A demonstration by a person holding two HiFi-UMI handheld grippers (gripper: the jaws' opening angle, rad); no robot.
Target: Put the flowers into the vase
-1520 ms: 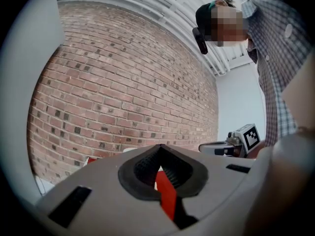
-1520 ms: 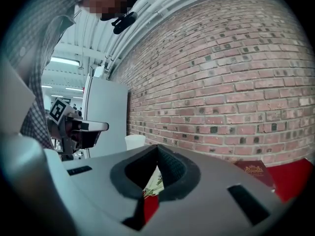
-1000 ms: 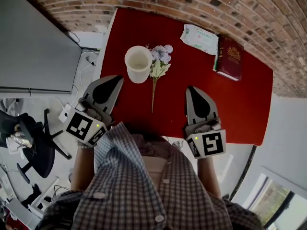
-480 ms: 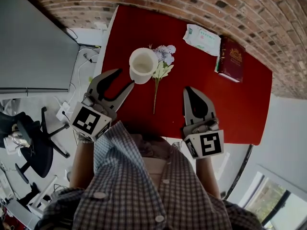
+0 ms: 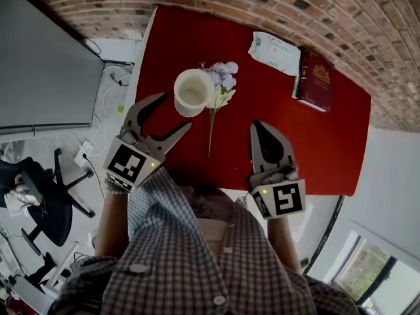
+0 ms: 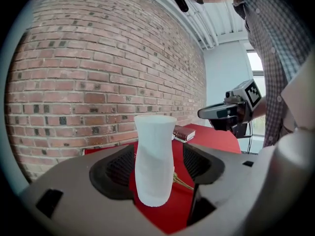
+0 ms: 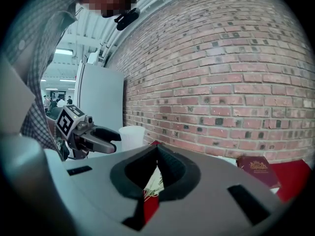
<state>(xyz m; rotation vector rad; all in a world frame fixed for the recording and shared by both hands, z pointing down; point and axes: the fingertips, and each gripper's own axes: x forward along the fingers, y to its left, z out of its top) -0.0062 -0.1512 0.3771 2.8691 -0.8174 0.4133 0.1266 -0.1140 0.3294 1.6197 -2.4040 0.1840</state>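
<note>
The white vase [image 5: 192, 92] stands upright on the red surface [image 5: 289, 136] at about 11 o'clock from the person, and the flowers [image 5: 216, 102] lie flat just at its 3 o'clock. Their pale blue heads rest against the vase's rim and the thin stem runs back toward 6 o'clock. The left tongs [image 5: 174, 111] come in from the vase's 7 o'clock and have just been opening. They now gape wide, with one tip at the vase's 9 o'clock side and the other near its 6 o'clock side. In the left gripper view the vase fills the gap between the two dark pads, with red surface showing on either side of it, so neither pad presses on it and nothing is held. The right tongs [image 5: 258, 126] hover at about 3 o'clock from the stem's lower end, apart from it. Their pads are closed tight against each other on nothing. In the right gripper view, bits of the leaves and the surface show just beyond the closed seam. A dark red book [image 5: 315, 81] lies at about 2 o'clock near the far edge. A white-and-green packet [image 5: 274, 48] sits just at the book's 10 o'clock, close to the brick wall [image 5: 328, 5].
</note>
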